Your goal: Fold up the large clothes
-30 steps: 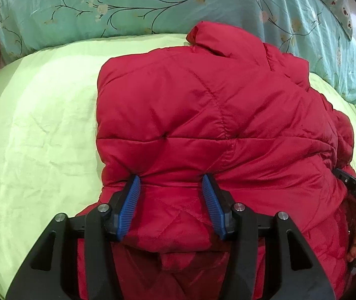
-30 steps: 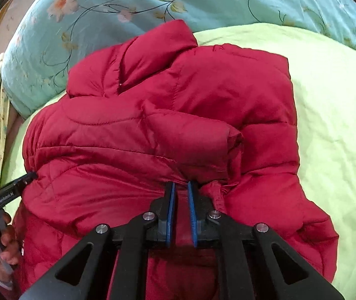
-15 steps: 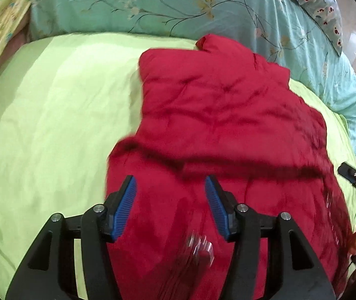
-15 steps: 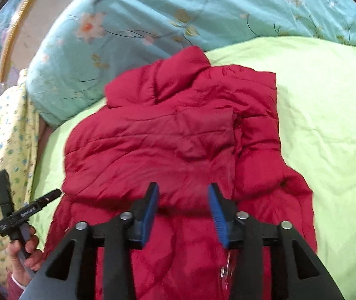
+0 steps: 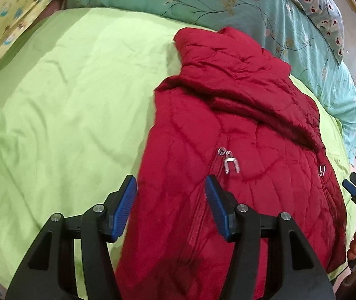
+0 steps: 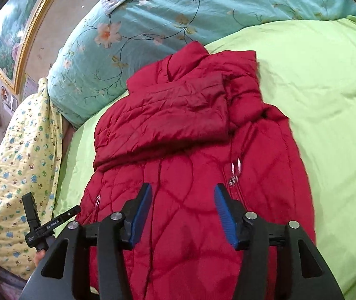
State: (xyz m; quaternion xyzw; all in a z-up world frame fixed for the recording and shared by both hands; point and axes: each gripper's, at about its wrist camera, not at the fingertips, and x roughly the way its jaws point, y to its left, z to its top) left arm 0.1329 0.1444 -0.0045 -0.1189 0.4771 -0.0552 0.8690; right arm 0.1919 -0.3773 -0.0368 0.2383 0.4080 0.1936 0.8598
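- While it carries everything else, the bed's lime-green sheet [image 5: 60, 105] spreads wide on both sides of the red jacket [image 5: 240, 135].
- Behind the jacket's collar lies a teal floral quilt [image 6: 138, 30].
- Lying flat on the sheet, the jacket has one sleeve folded across its chest.
- Above the jacket's hem hangs the left gripper [image 5: 170, 200], jaws half open, gripping nothing.
- Over the same hem, the right gripper [image 6: 183, 212] has its jaws opening, with no cloth pinched.
- Near the jacket's middle glints a zipper pull [image 5: 231, 163].
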